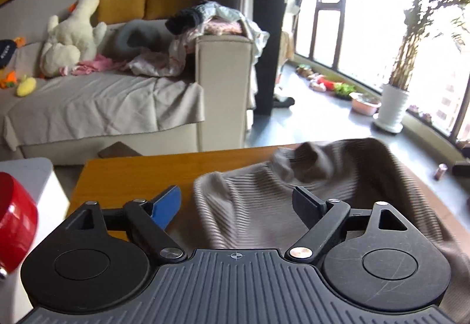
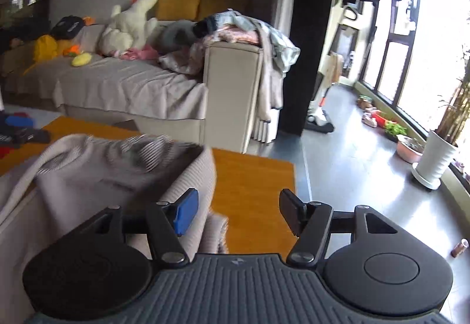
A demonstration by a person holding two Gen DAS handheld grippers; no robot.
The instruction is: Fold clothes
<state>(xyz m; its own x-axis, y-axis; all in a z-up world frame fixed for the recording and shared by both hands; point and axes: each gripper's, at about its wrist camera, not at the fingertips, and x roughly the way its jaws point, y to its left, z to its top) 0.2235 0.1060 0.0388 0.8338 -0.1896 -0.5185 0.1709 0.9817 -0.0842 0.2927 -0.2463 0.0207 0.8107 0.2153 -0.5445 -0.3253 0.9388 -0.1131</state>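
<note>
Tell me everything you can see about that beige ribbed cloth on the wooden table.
The beige ribbed cloth looks like a soft knit garment with fine ribs. It lies crumpled, not yet folded, on the orange-brown wooden table, one rumpled part blurred. One edge reaches the table's right side. It lies between the open left tongs, which do not pinch it.

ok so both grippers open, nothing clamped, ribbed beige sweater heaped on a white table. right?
One thing is off: the table is orange-brown wood, not white, as both wrist views show. The rest holds: left gripper and right gripper stand open with nothing clamped, and the ribbed beige sweater lies heaped on it.
</note>
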